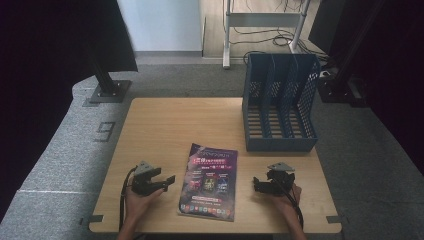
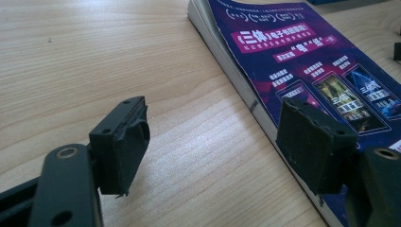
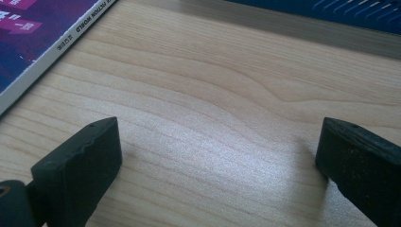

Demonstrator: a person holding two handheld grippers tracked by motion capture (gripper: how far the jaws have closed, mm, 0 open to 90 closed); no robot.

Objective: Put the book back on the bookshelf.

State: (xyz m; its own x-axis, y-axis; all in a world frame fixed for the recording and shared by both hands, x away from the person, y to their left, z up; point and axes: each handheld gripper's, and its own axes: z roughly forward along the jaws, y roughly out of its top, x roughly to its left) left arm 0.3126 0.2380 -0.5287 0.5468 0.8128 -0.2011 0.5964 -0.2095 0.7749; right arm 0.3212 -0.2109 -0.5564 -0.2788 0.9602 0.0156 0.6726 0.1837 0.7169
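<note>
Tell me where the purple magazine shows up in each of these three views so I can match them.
High view: the magazine lies flat at the table's near middle, between the two grippers.
Left gripper view: it runs from top centre to lower right, past the right-hand finger.
Right gripper view: its corner and white spine fill the top left.
Shared landmark: the blue file rack, a blue strip at top right of the right gripper view.

High view: overhead, facing forward-down, far. Gripper views: low, close to table; all share magazine.

Magazine cut off at edge
</note>
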